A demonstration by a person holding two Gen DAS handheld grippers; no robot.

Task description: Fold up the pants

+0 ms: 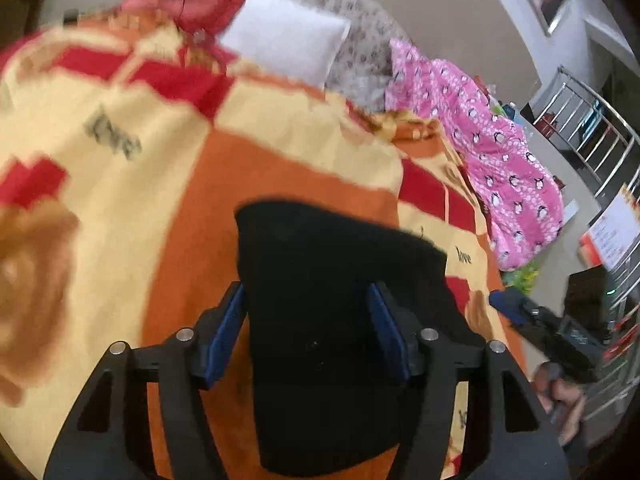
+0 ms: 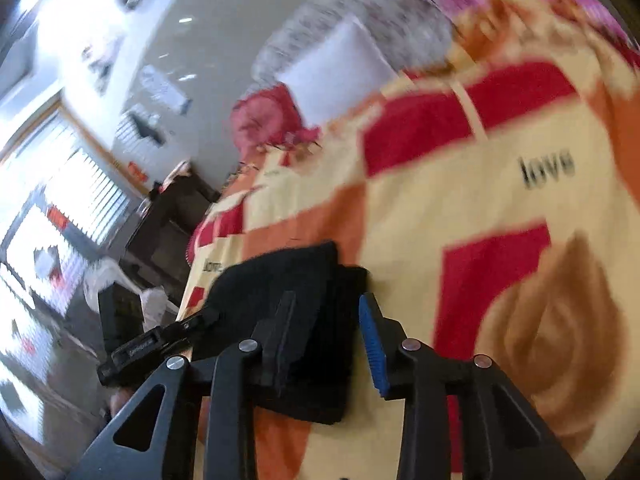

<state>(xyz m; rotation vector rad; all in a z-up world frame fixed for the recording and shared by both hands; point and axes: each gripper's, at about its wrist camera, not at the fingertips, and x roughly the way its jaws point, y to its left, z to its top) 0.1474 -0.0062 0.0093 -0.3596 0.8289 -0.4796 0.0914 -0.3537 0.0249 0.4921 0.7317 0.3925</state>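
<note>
Black pants (image 1: 336, 320), folded into a compact rectangular bundle, lying flat on orange, cream and red "love" blanket (image 1: 120, 128); pink penguin-print fabric (image 1: 496, 152) and white pillow (image 1: 284, 46) well beyond. Left gripper (image 1: 306, 336) directly above bundle, pointed down and forward, blue pads spread either side of cloth, apparently not pressing it. Bundle's long axis running away along left gripper's pointing line. Right gripper (image 2: 326, 344) at the bundle's other side, jaws parted, one finger over cloth, blue pad (image 2: 374, 348) just beside the bundle's edge; no pinch evident. Both grippers near; left more squarely centred over bundle. Fold judged essentially complete; motion blur limits detail.
</note>
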